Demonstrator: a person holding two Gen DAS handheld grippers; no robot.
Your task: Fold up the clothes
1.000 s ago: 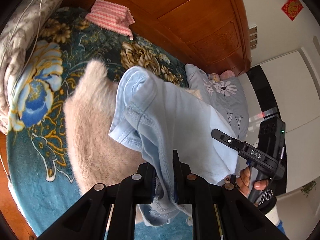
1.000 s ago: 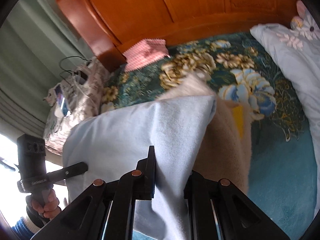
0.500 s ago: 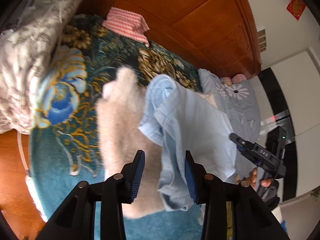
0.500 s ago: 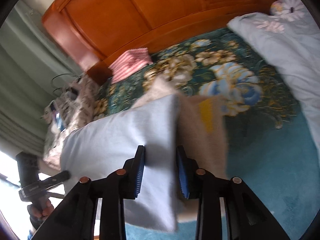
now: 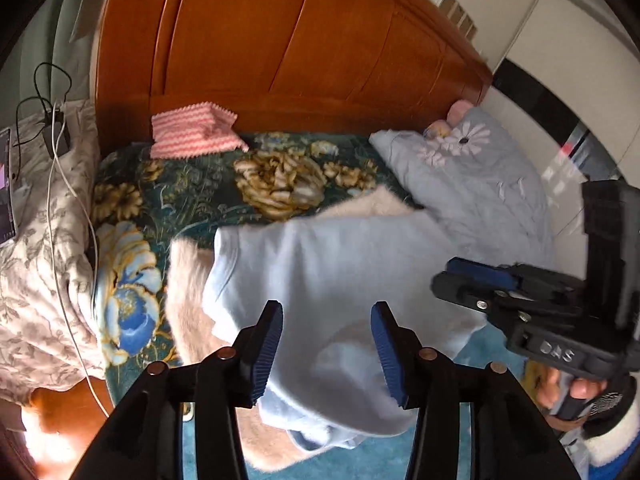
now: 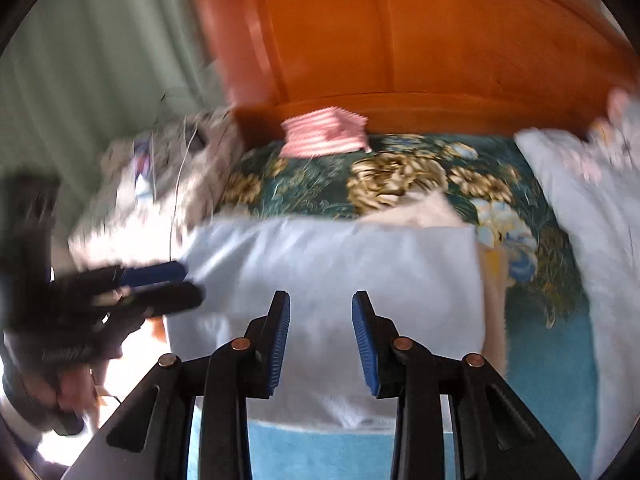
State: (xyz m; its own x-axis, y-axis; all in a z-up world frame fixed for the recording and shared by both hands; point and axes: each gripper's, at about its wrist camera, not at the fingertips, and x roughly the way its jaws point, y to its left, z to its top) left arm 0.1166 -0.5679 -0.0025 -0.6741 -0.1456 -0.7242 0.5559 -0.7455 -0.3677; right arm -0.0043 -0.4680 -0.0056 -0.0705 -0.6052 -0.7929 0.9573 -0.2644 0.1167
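Note:
A light blue garment (image 5: 332, 276) lies folded on a fuzzy beige garment (image 5: 188, 300), both on the bed. My left gripper (image 5: 326, 340) hovers just above the blue garment's near edge, open, with nothing between its fingers. The right gripper (image 5: 472, 276) enters the left wrist view from the right, held by a hand (image 5: 576, 392). In the blurred right wrist view the blue garment (image 6: 340, 260) spreads flat, and my right gripper (image 6: 321, 328) stands open over it. The left gripper (image 6: 160, 284) shows at that view's left edge.
A floral teal bedspread (image 5: 276, 176) covers the bed, with a wooden headboard (image 5: 280, 48) behind. A folded pink striped cloth (image 5: 192, 132) sits by the headboard. A pale blue pillow (image 5: 472, 184) lies right, a grey floral quilt (image 5: 36, 248) with cables left.
Both grippers opened and let go of the blue garment. It dropped from hanging to lying flat on the beige garment, and both grippers pulled back.

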